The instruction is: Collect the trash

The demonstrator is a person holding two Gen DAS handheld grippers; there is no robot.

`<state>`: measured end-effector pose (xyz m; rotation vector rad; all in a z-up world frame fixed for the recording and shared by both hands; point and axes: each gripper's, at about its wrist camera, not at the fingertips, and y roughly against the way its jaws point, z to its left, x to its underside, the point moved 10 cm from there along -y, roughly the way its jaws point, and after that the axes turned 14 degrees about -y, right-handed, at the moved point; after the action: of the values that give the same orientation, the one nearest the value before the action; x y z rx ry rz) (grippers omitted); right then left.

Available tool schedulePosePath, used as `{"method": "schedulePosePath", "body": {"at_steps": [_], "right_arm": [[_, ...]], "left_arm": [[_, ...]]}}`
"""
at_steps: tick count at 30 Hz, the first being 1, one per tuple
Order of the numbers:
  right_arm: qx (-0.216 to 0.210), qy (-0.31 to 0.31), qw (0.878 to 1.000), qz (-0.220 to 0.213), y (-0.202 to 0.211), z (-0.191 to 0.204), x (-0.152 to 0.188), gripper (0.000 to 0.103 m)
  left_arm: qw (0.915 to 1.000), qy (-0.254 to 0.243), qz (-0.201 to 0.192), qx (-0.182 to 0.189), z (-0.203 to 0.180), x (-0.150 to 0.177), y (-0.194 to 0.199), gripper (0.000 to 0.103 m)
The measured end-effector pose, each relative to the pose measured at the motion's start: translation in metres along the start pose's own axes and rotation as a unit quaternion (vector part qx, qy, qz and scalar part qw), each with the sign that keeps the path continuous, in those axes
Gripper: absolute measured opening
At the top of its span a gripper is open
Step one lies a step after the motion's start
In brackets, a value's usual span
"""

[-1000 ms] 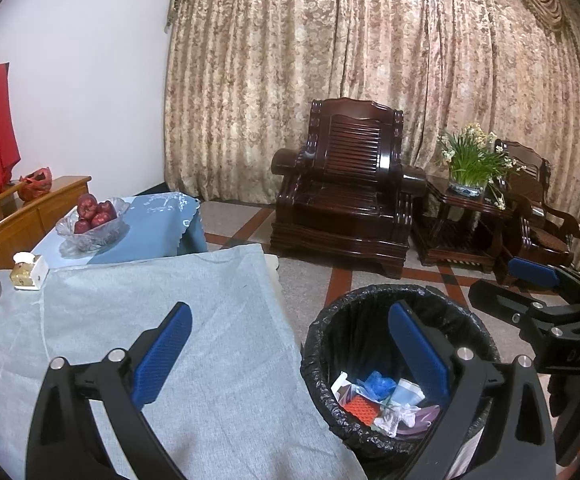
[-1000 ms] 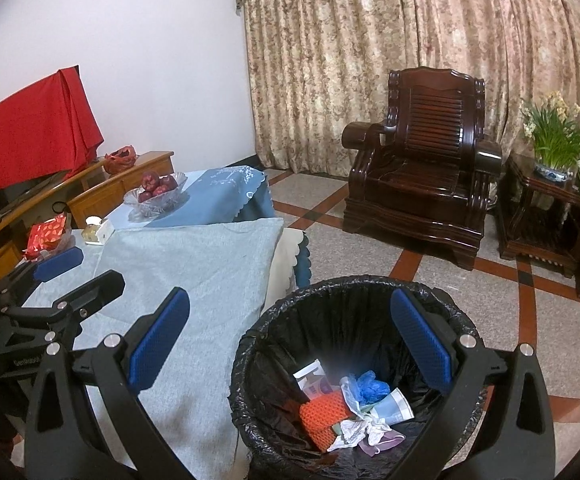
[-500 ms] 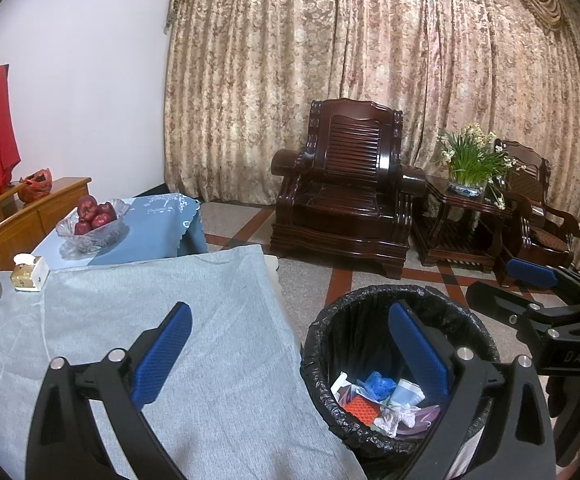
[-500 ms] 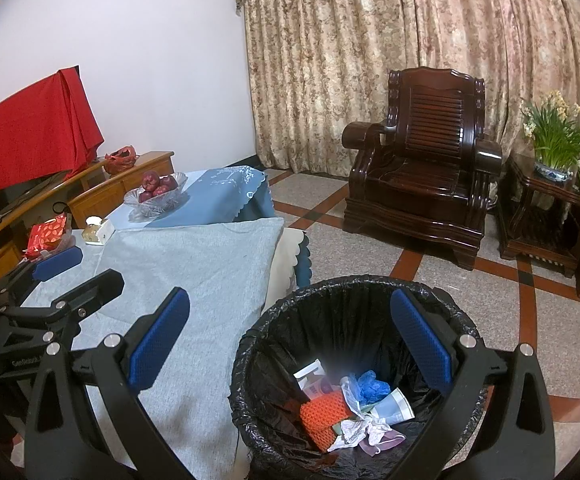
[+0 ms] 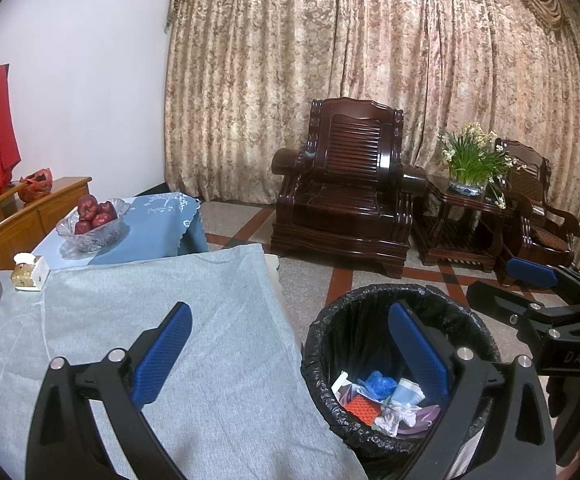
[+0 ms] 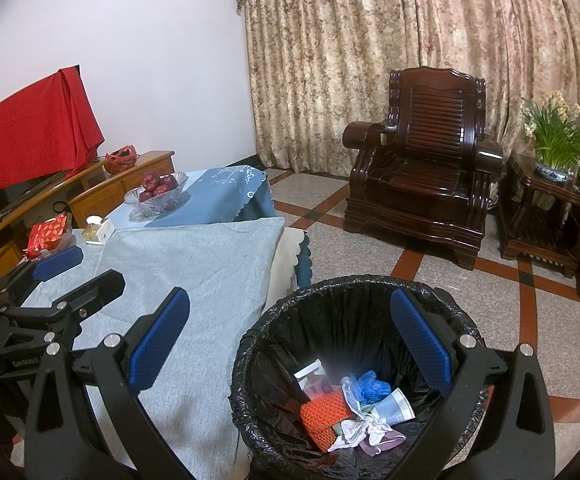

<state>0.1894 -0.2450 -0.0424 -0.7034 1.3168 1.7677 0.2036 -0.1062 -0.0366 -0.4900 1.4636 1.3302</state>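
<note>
A bin with a black liner stands on the floor beside the table. At its bottom lies trash: an orange knitted piece, a blue glove, a paper cup and crumpled wrappers. My left gripper is open and holds nothing; it straddles the table edge and the bin's left rim. My right gripper hangs open over the bin mouth, also with nothing between its pads. Each gripper shows at the edge of the other's view: the right gripper and the left gripper.
A grey cloth covers the table. Farther back sit a glass bowl of apples, a small box and a red packet. A dark wooden armchair and a side table with a plant stand across the tiled floor.
</note>
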Motion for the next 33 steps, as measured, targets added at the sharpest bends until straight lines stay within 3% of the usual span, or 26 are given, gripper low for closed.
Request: {"method": "schedulePosePath", "body": {"at_steps": [33], "right_arm": [[0.001,-0.002,1.000,0.003,-0.0017,0.0045,0.0056,0.098]], "left_arm": [[1.0000,0.001,0.001,-0.001,0.0010,0.0009,0.0017,0.097]]}}
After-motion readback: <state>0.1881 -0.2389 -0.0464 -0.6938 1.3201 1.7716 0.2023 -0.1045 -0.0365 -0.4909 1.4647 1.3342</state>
